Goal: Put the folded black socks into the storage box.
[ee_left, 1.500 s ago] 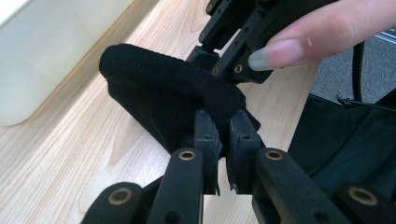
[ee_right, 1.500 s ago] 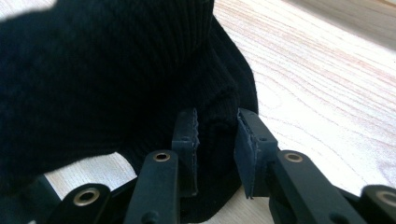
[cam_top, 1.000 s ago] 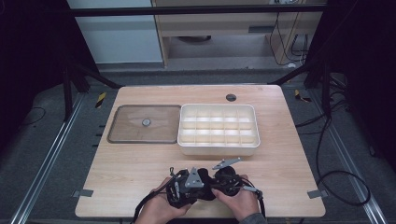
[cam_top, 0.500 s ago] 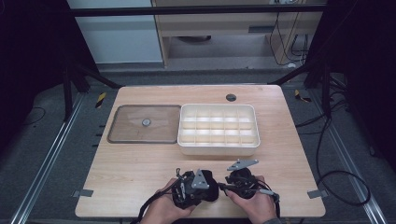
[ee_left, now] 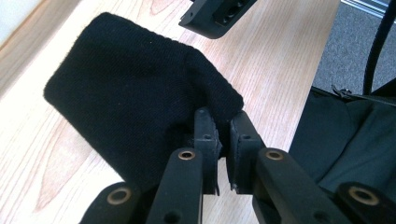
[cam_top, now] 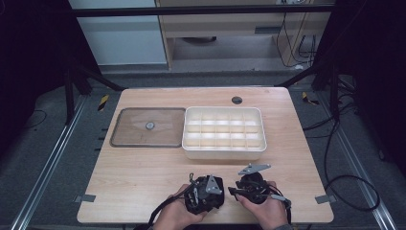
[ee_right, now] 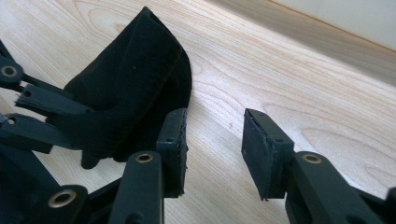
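A black knitted cloth (ee_left: 126, 102) lies on the wooden table (cam_top: 143, 177) near its front edge. My left gripper (ee_left: 223, 140) is shut on one corner of it, the pads pinching the fabric. In the high view the left gripper (cam_top: 221, 192) sits just left of the right gripper (cam_top: 237, 189), each in a hand. In the right gripper view the cloth (ee_right: 135, 93) lies to the left of my right gripper (ee_right: 215, 144). That gripper is open over bare wood, and its left pad (ee_right: 173, 140) stands beside the cloth's edge with nothing between the pads.
A white tray (cam_top: 223, 152) divided into several compartments stands mid-table, beyond the hands. A flat clear lid (cam_top: 129, 129) with a small knob lies to its left. A dark round hole (cam_top: 236, 100) marks the table's far side. The front edge is just behind the grippers.
The right gripper has moved to the right, away from the left one, so a gap has opened between them. The left hand has slid slightly toward the front edge.
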`<state>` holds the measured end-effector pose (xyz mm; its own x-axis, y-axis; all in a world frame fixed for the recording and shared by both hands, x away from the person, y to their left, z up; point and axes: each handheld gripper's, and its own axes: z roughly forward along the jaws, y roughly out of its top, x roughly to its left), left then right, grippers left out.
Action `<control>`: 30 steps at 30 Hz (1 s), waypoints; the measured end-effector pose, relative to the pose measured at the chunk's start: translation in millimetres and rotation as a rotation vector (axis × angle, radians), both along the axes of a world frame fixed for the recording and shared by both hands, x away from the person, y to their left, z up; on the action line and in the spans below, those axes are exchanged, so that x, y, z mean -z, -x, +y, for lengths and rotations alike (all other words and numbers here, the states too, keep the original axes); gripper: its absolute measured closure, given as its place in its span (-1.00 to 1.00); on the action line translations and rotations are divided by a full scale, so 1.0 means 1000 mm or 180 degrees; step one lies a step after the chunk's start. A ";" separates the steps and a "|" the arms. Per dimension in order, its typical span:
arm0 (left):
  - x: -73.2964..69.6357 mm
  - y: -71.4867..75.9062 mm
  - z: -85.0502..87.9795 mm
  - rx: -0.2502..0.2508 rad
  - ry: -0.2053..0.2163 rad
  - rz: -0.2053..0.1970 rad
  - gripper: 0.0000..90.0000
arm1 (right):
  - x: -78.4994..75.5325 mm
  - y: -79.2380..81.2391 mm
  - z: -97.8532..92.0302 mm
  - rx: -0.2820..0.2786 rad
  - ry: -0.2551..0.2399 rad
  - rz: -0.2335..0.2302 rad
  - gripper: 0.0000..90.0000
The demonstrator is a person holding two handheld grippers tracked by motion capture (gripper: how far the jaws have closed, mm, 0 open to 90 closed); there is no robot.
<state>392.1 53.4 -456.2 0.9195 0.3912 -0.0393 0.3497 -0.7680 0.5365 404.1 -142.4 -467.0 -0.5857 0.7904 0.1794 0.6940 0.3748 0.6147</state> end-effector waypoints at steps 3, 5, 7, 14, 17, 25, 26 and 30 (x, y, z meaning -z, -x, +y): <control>0.001 -0.002 -0.002 -0.0019 0.0008 0.0022 0.86 | 0.000 0.000 -0.002 0.0014 -0.0012 -0.0003 0.35; 0.002 -0.002 -0.003 -0.0030 0.0002 0.0033 0.86 | 0.001 0.000 -0.003 0.0031 -0.0012 -0.0008 0.35; 0.002 -0.002 -0.004 -0.0040 -0.0002 0.0037 0.86 | 0.000 0.000 -0.004 0.0033 -0.0026 -0.0004 0.35; 0.004 -0.002 -0.008 -0.0024 -0.0046 0.0047 0.86 | 0.000 0.001 -0.006 0.0053 -0.0020 -0.0009 0.35; 0.004 -0.002 -0.008 -0.0023 -0.0043 0.0050 0.86 | 0.000 0.001 -0.006 0.0053 -0.0020 -0.0007 0.35; 0.007 -0.004 -0.009 -0.0009 -0.0004 0.0111 0.86 | 0.000 0.001 -0.006 0.0056 -0.0025 0.0007 0.35; 0.007 -0.004 -0.009 -0.0013 0.0001 0.0114 0.85 | 0.000 0.001 -0.006 0.0057 -0.0024 0.0007 0.35; 0.008 -0.004 -0.009 -0.0011 0.0010 0.0127 0.85 | 0.000 0.001 -0.007 0.0053 -0.0021 0.0010 0.35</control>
